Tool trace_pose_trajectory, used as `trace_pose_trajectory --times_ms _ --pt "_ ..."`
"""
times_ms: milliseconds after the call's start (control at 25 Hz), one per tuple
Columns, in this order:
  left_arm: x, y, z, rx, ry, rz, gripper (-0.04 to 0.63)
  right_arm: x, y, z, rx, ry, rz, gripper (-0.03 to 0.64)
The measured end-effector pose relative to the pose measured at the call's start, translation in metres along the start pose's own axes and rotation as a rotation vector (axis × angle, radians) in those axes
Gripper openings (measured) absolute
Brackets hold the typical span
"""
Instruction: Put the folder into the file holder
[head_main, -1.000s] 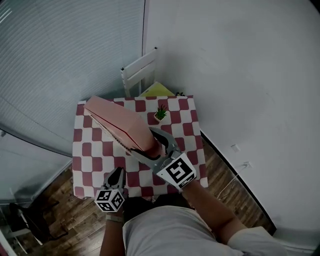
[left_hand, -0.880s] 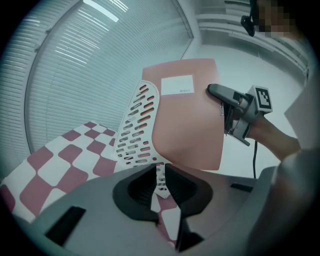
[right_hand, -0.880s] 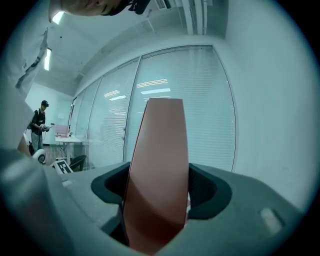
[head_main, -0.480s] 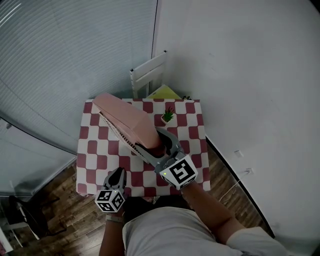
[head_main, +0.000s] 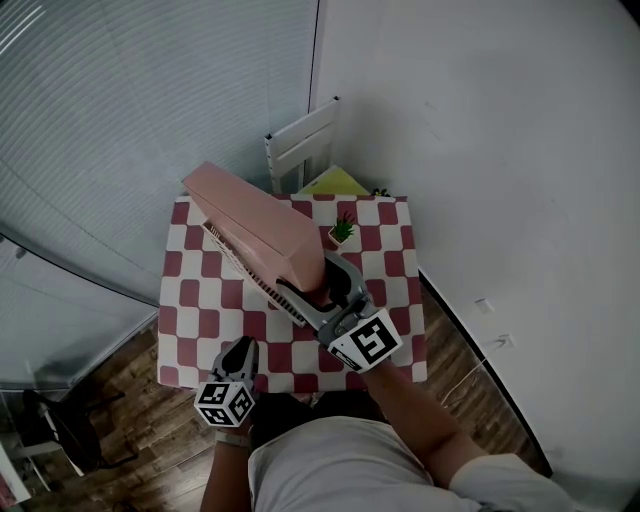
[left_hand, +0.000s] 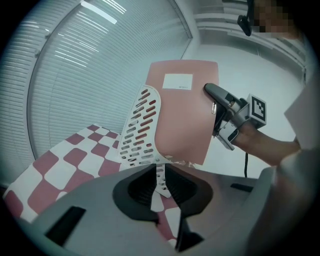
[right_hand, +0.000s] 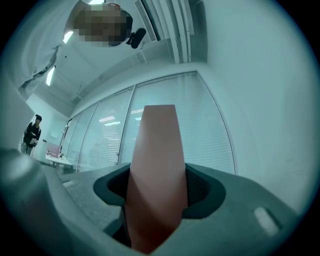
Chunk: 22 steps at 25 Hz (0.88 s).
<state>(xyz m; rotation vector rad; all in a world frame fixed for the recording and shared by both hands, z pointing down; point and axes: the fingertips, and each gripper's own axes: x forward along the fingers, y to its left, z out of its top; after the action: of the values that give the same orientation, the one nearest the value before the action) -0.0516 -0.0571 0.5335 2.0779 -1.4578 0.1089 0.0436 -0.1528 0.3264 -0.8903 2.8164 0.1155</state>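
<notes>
The right gripper (head_main: 322, 288) clamps the pink folder (head_main: 255, 225), seemingly partway into the white perforated file holder (left_hand: 142, 127) that the left gripper (left_hand: 159, 177) pinches; seating and release remain.

You are holding the thick pink folder (head_main: 262, 225) by its near end, and it is slanting up and away from you, showing a white label. The white slotted file holder (left_hand: 142, 125) is leaning along its underside.
</notes>
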Motion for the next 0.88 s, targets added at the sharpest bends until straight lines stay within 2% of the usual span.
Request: trace_pose_trajectory --times_ms 280,520,640,760,880 --pt "-0.001 0.005 0.000 0.008 0.021 0.005 0.051 -0.002 -0.005 -0.013 0.020 -0.085 0.017 0.276" --pt "0.000 0.006 -0.007 0.006 0.042 0.007 0.051 -0.004 -0.009 -0.014 0.057 -0.114 0.013 0.276" --pt "0.002 0.006 -0.010 0.002 0.047 0.008 0.051 -0.005 -0.004 -0.018 0.033 -0.108 0.024 0.279" --pt "0.004 0.005 -0.011 0.001 0.049 0.003 0.051 -0.004 -0.002 -0.022 0.009 -0.058 0.018 0.290" --pt "0.007 0.001 -0.012 -0.002 0.050 -0.002 0.051 0.003 -0.001 -0.005 -0.003 -0.065 0.008 0.299"
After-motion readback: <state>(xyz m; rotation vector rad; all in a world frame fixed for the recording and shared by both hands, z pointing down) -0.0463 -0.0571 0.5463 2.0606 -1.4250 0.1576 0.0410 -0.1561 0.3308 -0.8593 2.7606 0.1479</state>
